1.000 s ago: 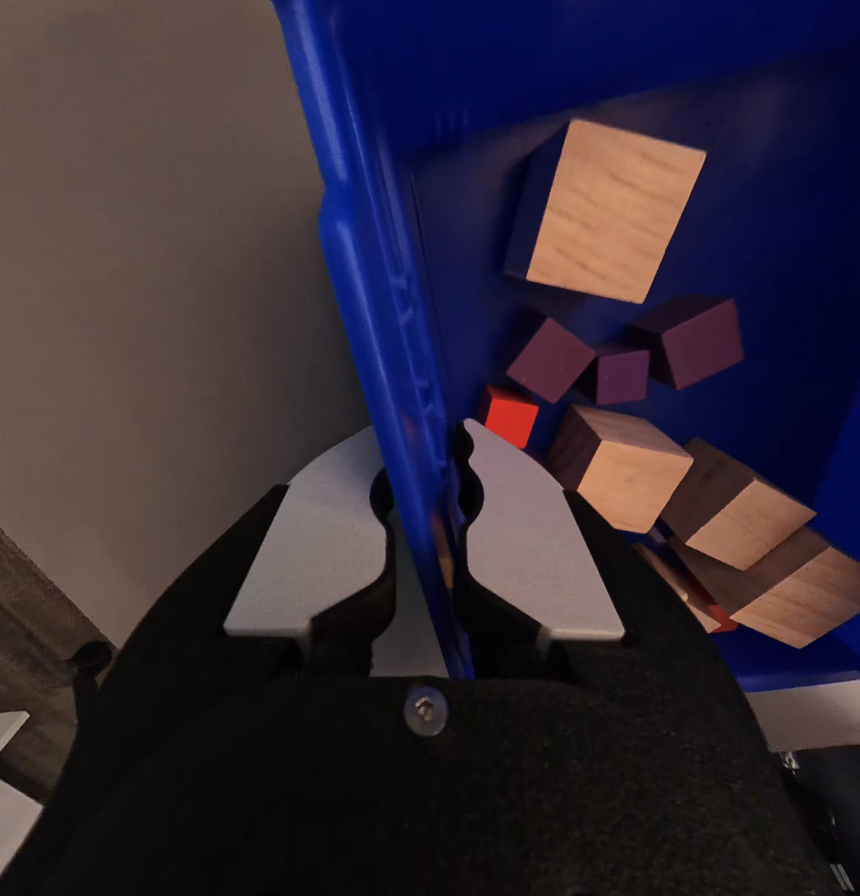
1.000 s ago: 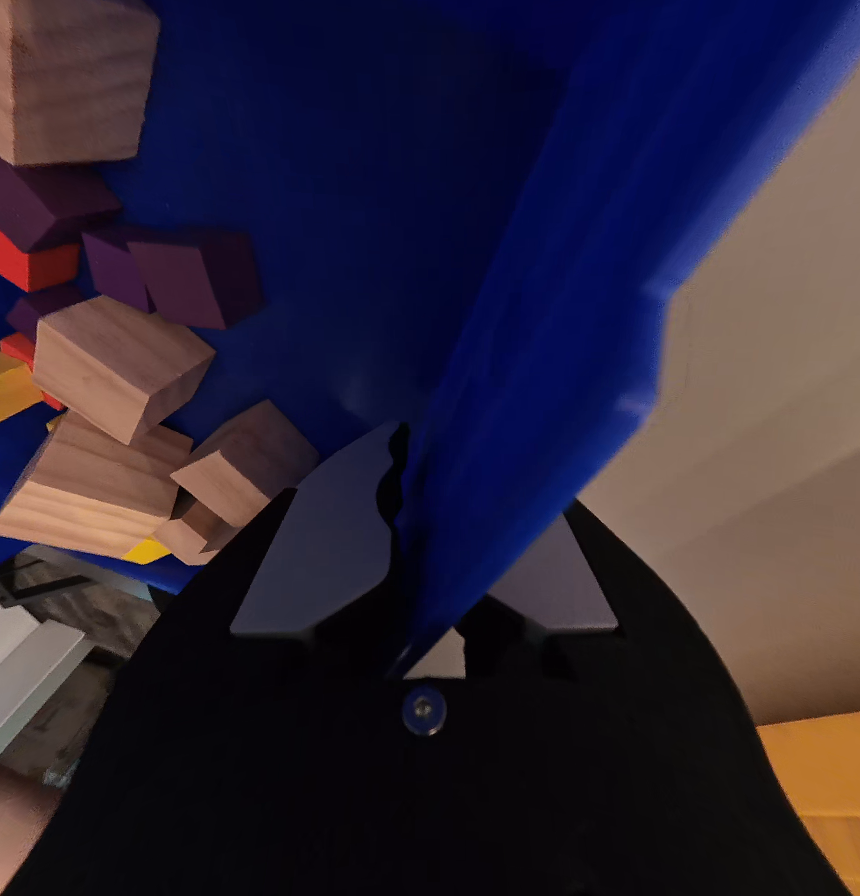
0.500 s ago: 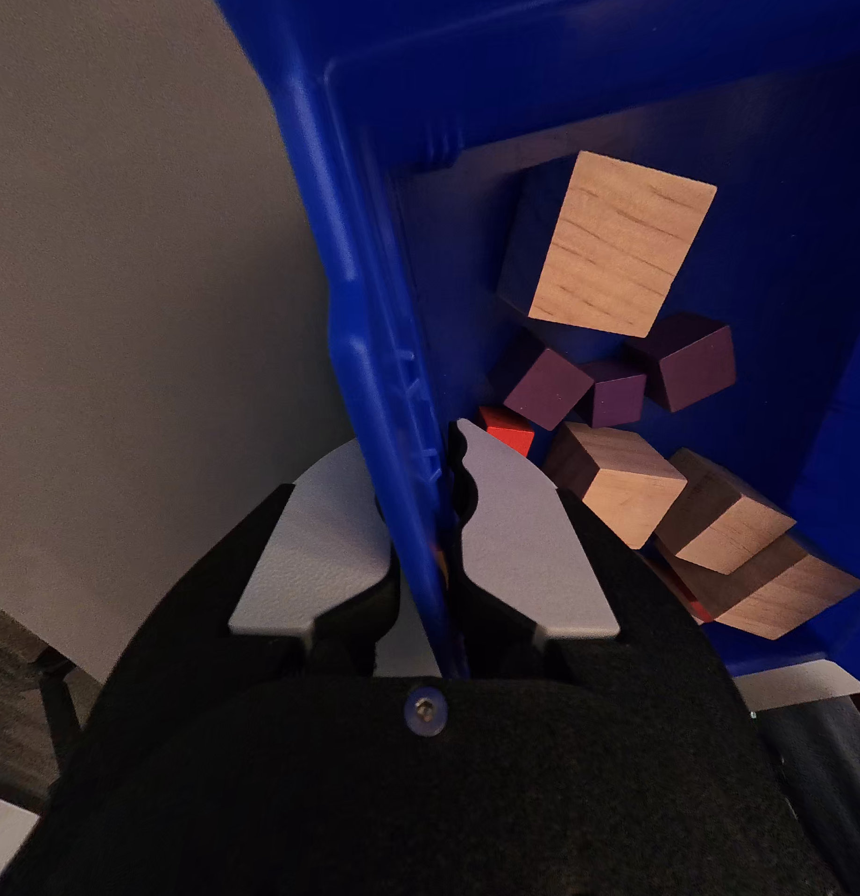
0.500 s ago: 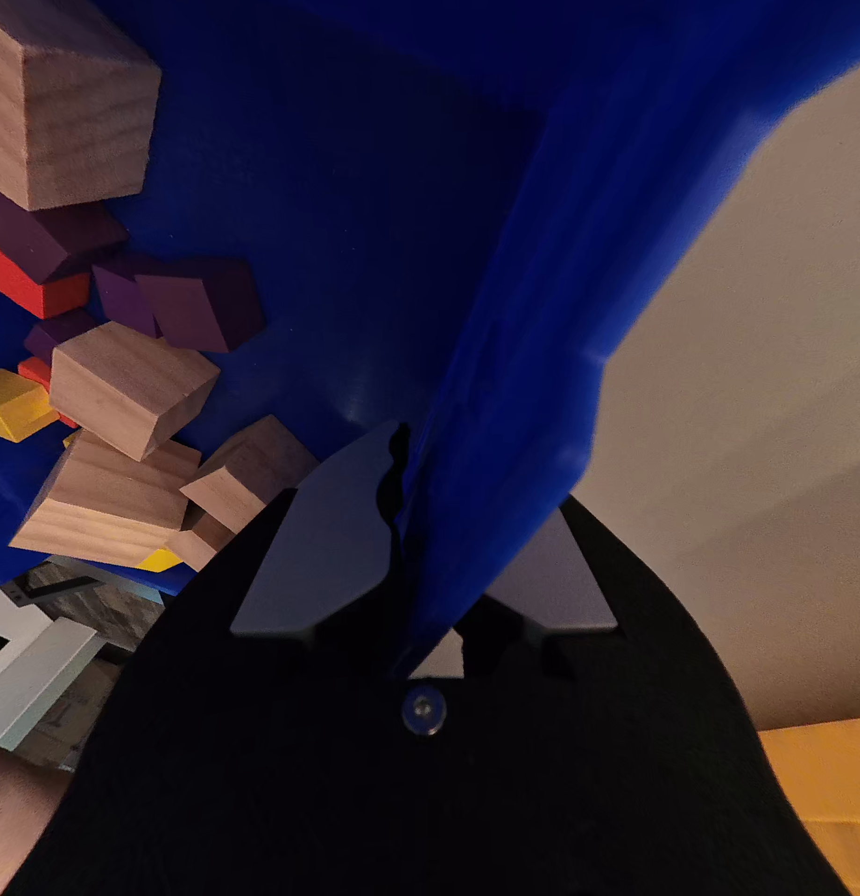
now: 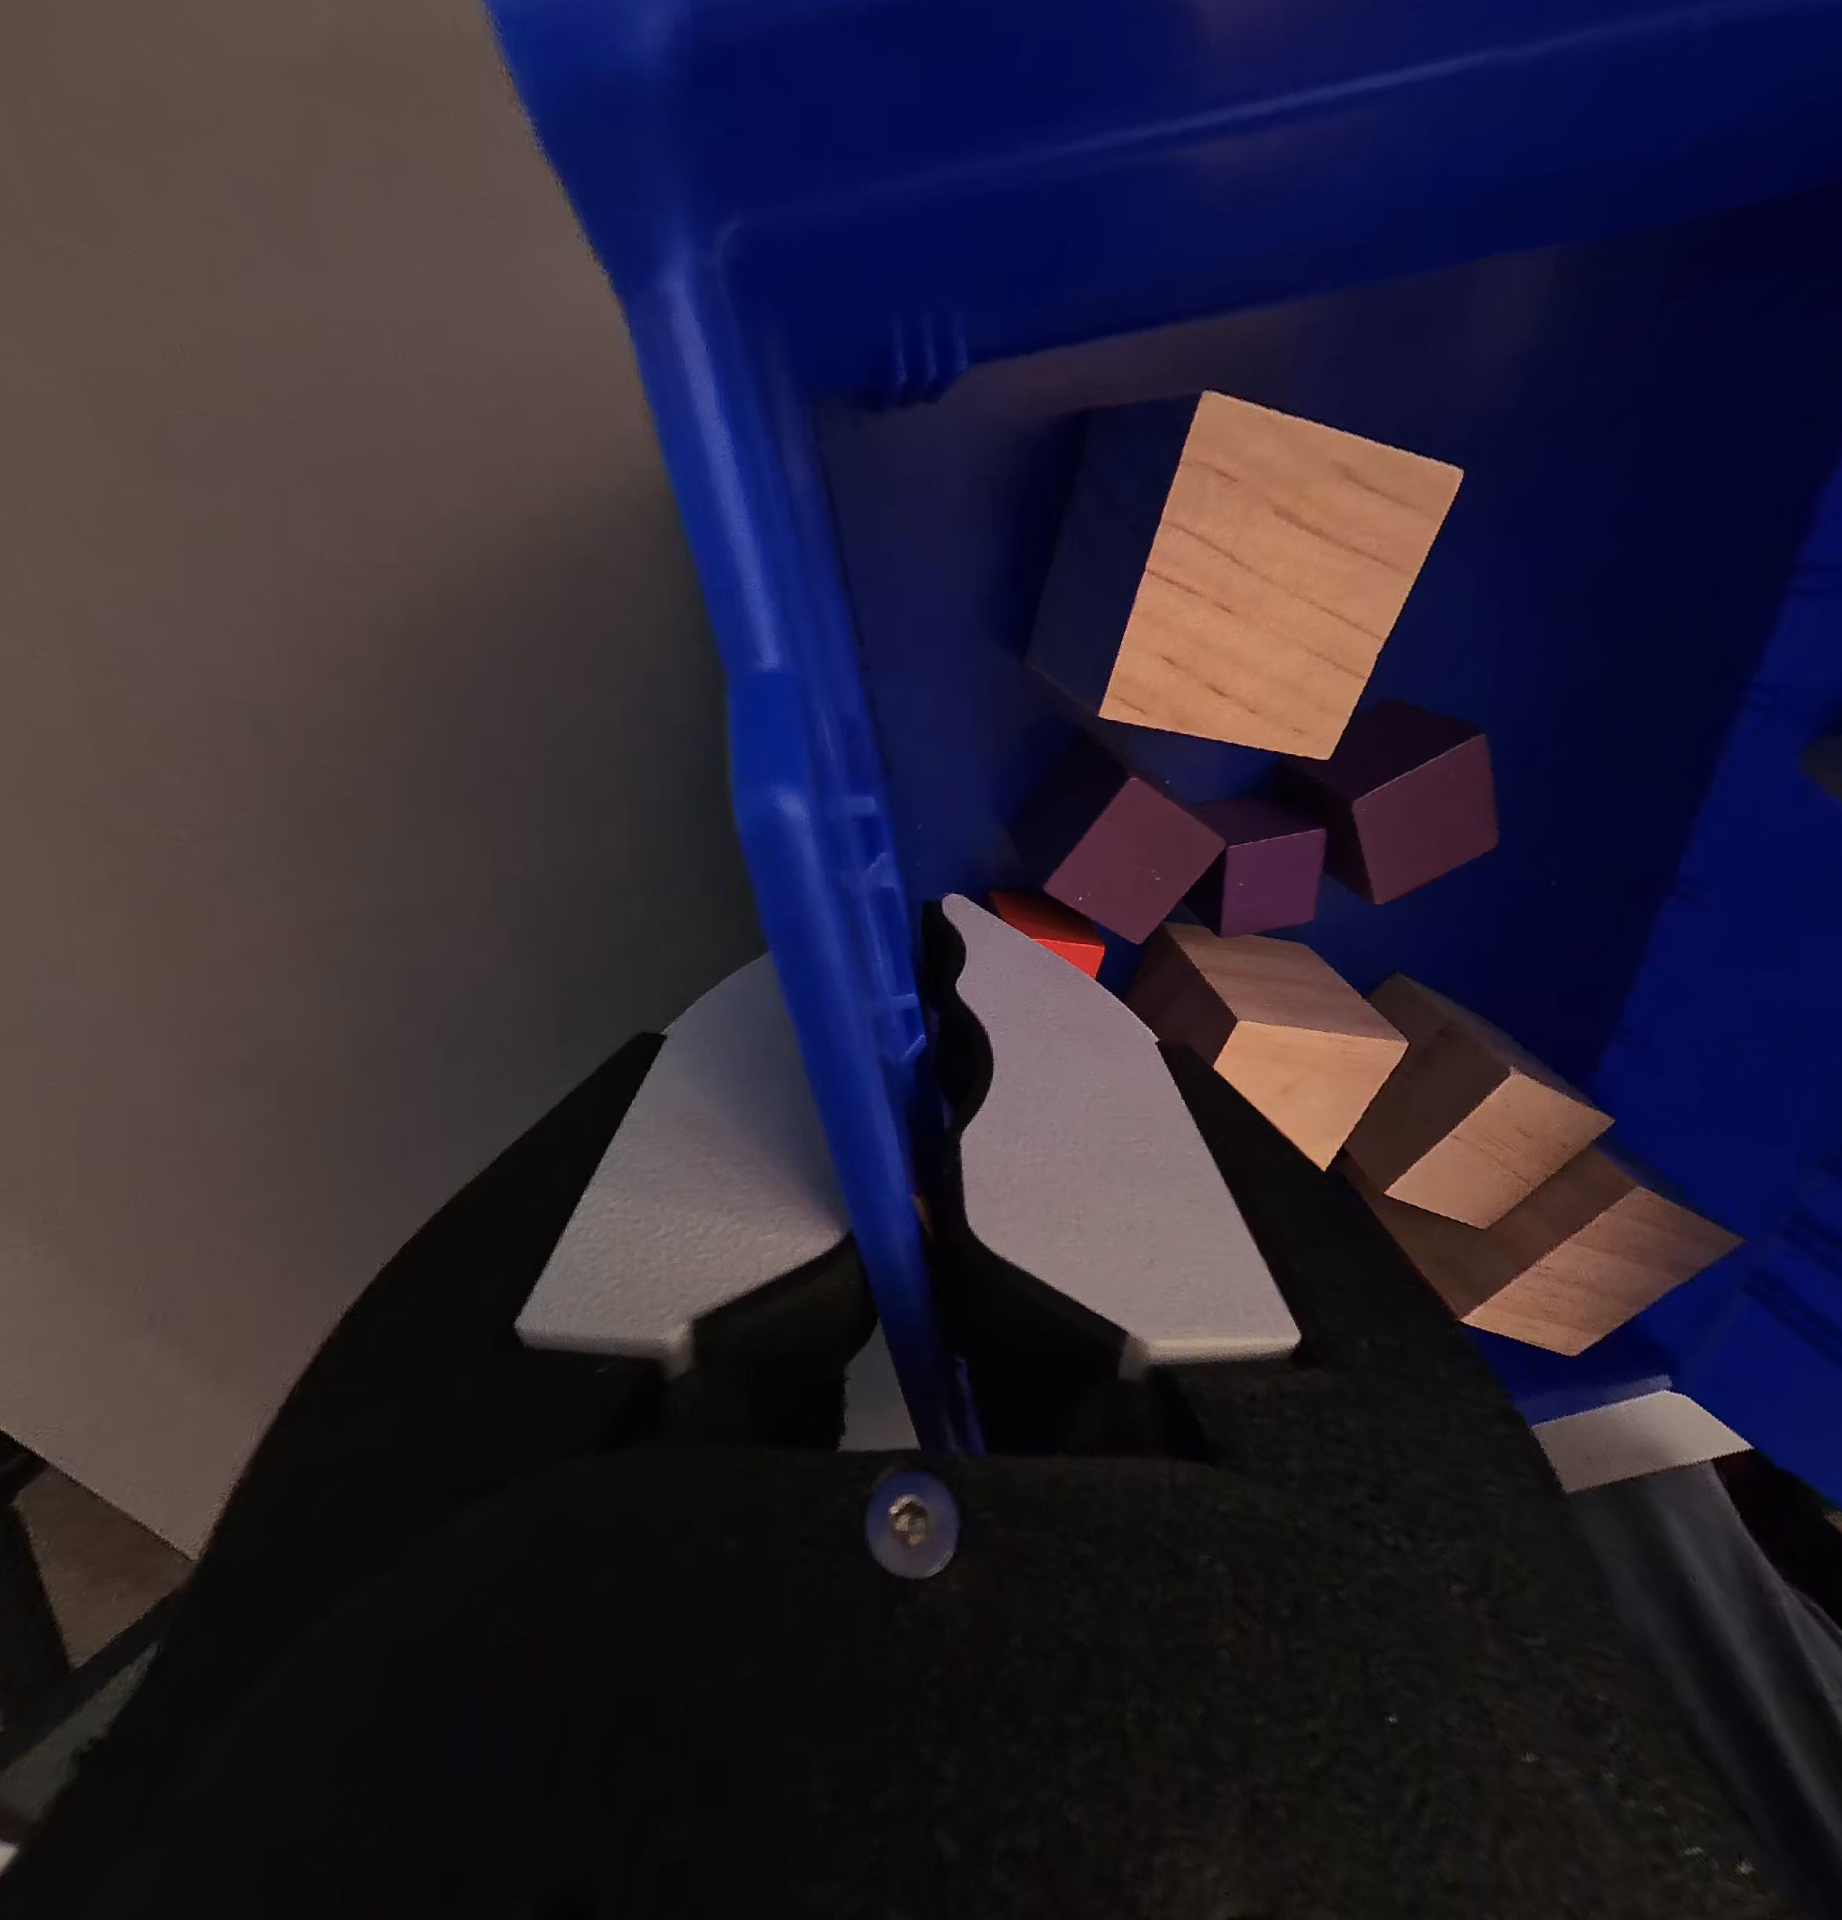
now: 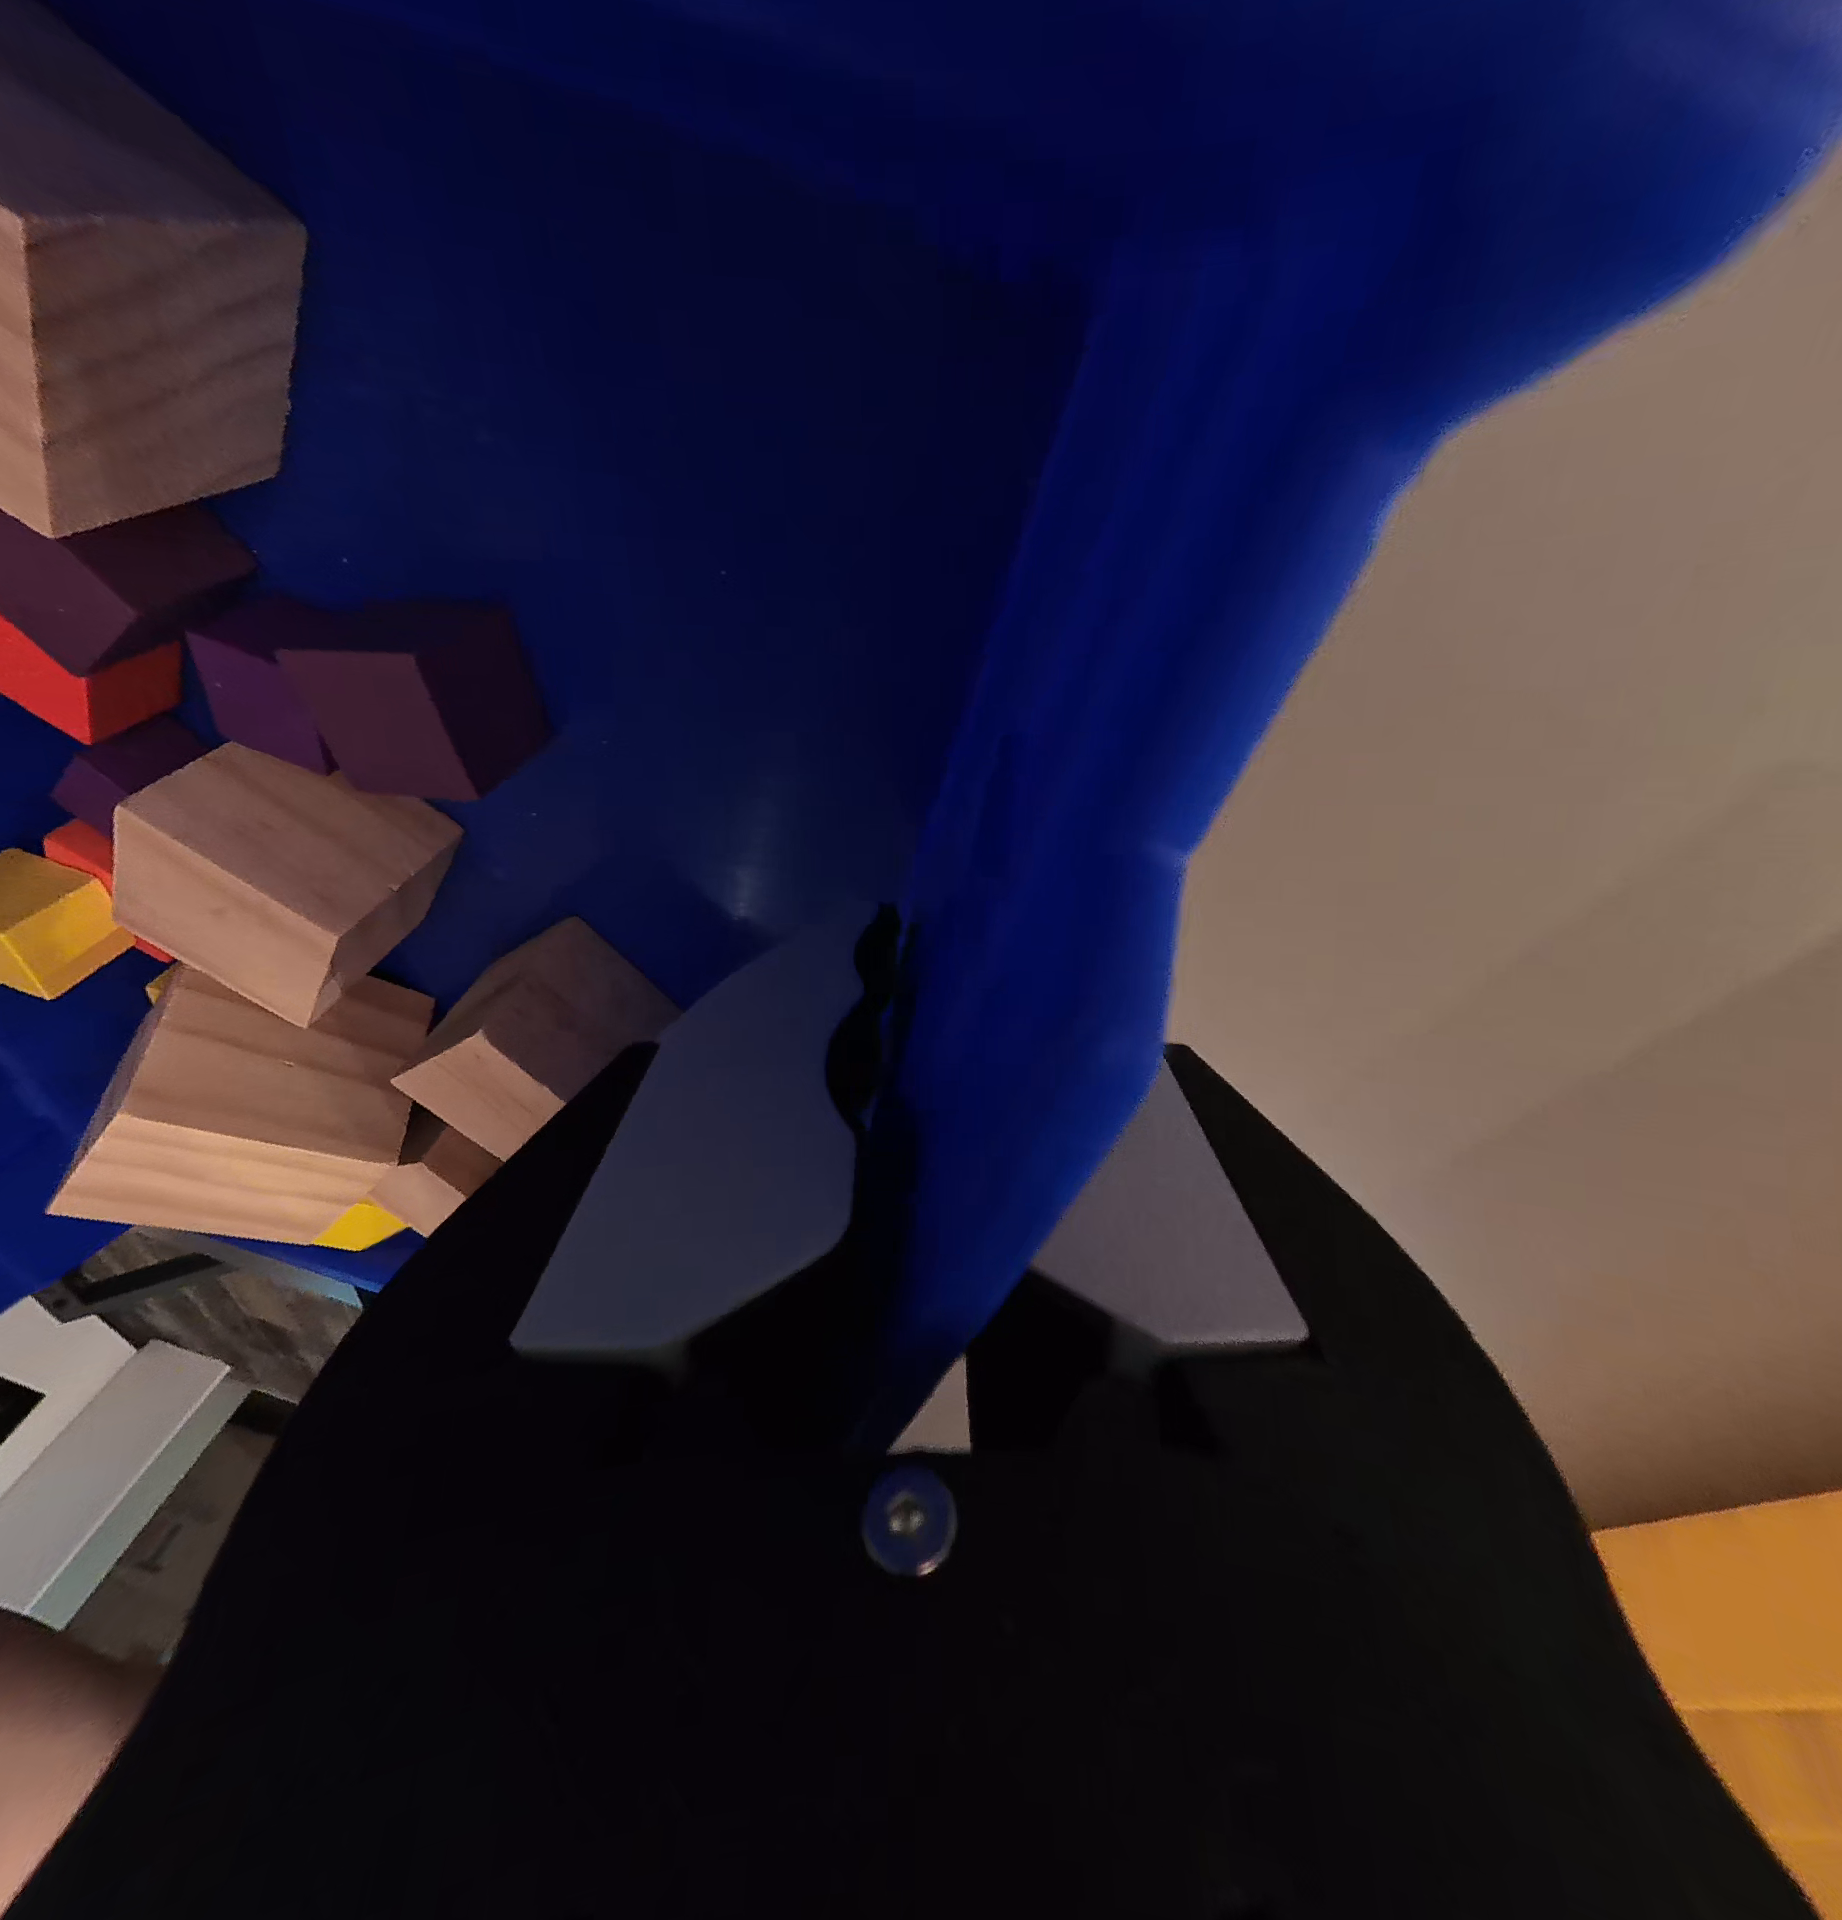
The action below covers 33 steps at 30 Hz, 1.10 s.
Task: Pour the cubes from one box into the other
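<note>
In the left wrist view the left gripper [image 5: 901, 1049] sits nearest, its two grey fingers [image 5: 1078, 1153] clamped on the side wall of the blue box [image 5: 792, 727], one finger outside and one inside, the wall running from 6 toward 12 o'clock between them. Just past the inner fingertip, at about 1 o'clock, a small red cube [image 5: 1052, 935] peeks out, with three purple cubes [image 5: 1130, 868] above it and plain wooden cubes [image 5: 1301, 1060] stacked toward 3 o'clock; a larger wooden cube [image 5: 1270, 582] lies farthest, near the box's far corner. Only the right wrist view shows the yellow cubes [image 6: 34, 920] at 9 o'clock, a strip of pale shelving or frame [image 6: 86, 1455] at 8 o'clock below the box edge, and an orange-yellow surface [image 6: 1748, 1662] at 4 o'clock. There the right gripper [image 6: 917, 1039] likewise pinches the opposite blue wall, its outer finger mostly hidden behind the plastic. The cubes crowd the low edge of the tilted box, to the left of this gripper, from 8 to 10 o'clock. A beige wall [image 6: 1571, 831] fills the background.
</note>
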Each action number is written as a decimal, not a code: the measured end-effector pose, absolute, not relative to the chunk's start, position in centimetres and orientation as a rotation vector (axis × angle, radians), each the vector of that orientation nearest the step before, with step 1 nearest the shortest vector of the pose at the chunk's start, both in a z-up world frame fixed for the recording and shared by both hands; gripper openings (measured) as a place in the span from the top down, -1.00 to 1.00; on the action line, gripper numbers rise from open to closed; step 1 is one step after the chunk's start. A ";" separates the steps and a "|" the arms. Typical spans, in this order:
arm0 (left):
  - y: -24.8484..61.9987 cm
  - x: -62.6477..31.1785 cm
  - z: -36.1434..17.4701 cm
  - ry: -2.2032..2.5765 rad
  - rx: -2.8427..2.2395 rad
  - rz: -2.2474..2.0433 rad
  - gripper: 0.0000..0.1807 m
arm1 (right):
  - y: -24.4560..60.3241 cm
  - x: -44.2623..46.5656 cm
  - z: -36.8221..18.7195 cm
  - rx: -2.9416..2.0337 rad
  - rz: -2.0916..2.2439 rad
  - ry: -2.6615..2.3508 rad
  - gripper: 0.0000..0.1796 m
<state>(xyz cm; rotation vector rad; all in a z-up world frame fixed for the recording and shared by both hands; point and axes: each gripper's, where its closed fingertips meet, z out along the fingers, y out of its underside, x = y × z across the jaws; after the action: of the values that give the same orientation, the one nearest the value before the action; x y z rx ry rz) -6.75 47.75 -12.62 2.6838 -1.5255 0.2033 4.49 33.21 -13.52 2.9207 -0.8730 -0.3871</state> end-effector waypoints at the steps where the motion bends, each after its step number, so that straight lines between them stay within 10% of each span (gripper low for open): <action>1: 47.6 -6.8 -12.6 -1.516 2.691 0.198 0.95 | 33.1 4.5 -13.5 2.920 -0.388 -0.876 0.92; 33: 42.1 -4.8 -6.8 -1.697 2.848 0.077 0.96 | 27.5 5.7 -10.5 3.063 -0.464 -0.989 0.95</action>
<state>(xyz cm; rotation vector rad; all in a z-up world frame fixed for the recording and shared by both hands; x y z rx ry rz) -4.81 42.15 -6.81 2.8475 -1.6969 0.0773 5.72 27.53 -10.50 3.0626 -0.9895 -0.4641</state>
